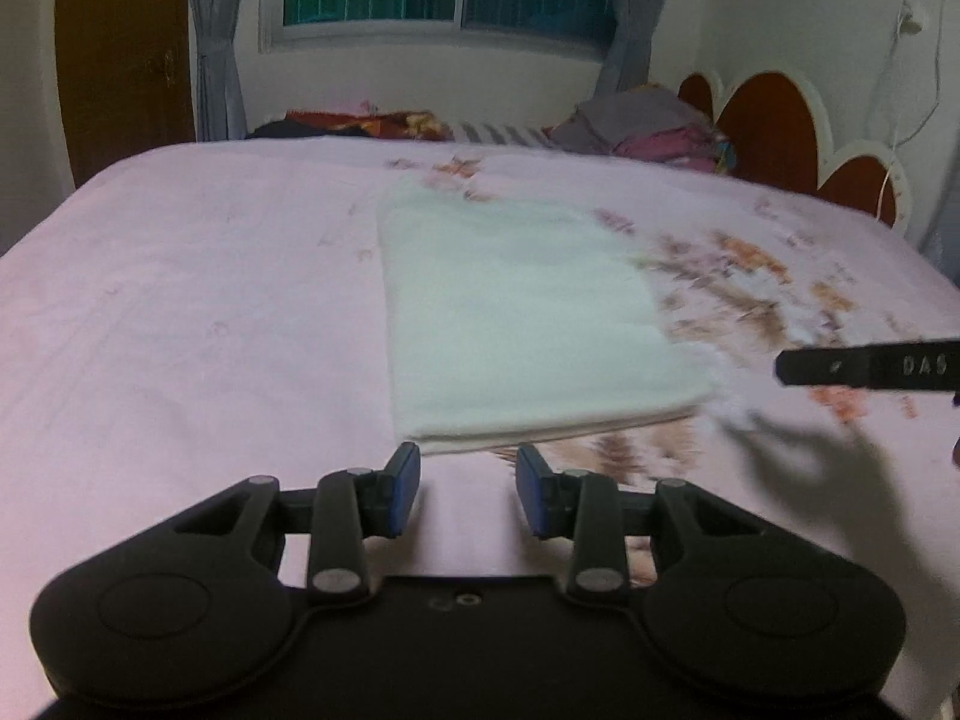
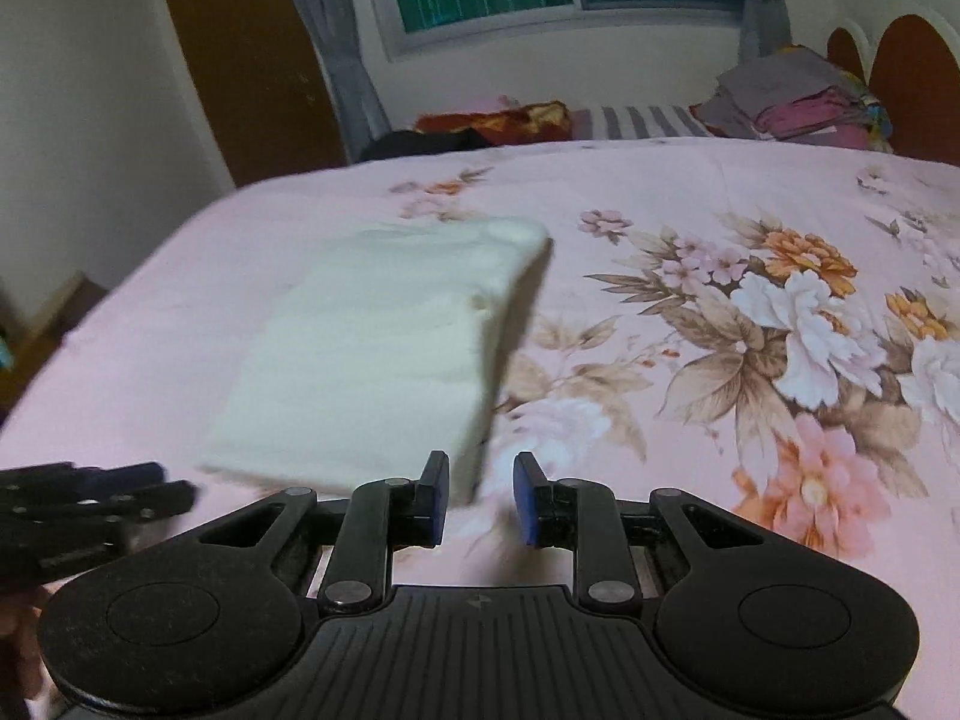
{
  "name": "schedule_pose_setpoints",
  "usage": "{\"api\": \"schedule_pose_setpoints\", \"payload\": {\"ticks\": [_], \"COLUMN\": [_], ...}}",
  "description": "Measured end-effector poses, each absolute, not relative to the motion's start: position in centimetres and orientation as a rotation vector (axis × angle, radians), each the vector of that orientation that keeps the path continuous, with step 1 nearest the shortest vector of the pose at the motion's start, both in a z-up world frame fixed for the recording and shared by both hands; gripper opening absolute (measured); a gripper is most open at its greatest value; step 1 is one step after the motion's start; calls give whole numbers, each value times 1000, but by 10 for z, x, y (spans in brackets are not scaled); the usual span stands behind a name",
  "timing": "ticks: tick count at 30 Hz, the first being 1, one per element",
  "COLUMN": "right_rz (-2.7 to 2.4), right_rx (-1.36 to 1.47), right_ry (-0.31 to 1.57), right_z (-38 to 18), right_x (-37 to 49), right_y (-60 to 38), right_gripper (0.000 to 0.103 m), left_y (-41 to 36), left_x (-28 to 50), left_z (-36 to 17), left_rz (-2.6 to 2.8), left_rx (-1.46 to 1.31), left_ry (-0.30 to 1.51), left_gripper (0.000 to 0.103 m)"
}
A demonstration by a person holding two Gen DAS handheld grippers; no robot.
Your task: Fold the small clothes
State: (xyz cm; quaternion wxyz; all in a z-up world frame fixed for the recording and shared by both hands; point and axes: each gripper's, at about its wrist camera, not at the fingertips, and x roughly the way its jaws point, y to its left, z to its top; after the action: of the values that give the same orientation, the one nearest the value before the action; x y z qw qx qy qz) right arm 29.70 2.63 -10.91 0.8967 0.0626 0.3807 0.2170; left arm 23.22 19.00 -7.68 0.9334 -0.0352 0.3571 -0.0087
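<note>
A white cloth [image 1: 522, 312] lies folded into a long flat rectangle on the pink floral bedsheet [image 1: 180, 300]. It also shows in the right wrist view [image 2: 384, 348]. My left gripper [image 1: 468, 468] is open and empty, just short of the cloth's near edge. My right gripper [image 2: 480, 480] is open and empty, at the cloth's near right corner. The right gripper's finger shows at the right edge of the left wrist view [image 1: 864, 367]. The left gripper shows at the lower left of the right wrist view [image 2: 96, 498].
A pile of folded clothes [image 2: 798, 102] sits at the far right by the red headboard [image 2: 918, 84]. Dark and red fabrics [image 2: 480, 126] lie at the bed's far edge under the window. A brown door [image 1: 120, 60] stands at the far left.
</note>
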Motion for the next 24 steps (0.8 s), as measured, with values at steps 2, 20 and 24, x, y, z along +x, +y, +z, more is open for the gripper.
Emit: {"api": "schedule_pose_setpoints", "payload": {"ticks": [2, 20, 24], "right_rz": [467, 423, 382], "right_rx": [133, 106, 80], "right_ry": [765, 664, 660], "right_z": [-96, -47, -44], "right_x": [275, 146, 117], "right_y": [25, -17, -24], "right_gripper": [25, 103, 103], "left_y": [183, 112, 104], "left_x": [216, 94, 72], "left_z": [-65, 2, 13], "left_rz": [-13, 102, 85], "left_rx": [-86, -68, -69], "left_ry": [705, 566, 552], "left_gripper": [39, 103, 103]}}
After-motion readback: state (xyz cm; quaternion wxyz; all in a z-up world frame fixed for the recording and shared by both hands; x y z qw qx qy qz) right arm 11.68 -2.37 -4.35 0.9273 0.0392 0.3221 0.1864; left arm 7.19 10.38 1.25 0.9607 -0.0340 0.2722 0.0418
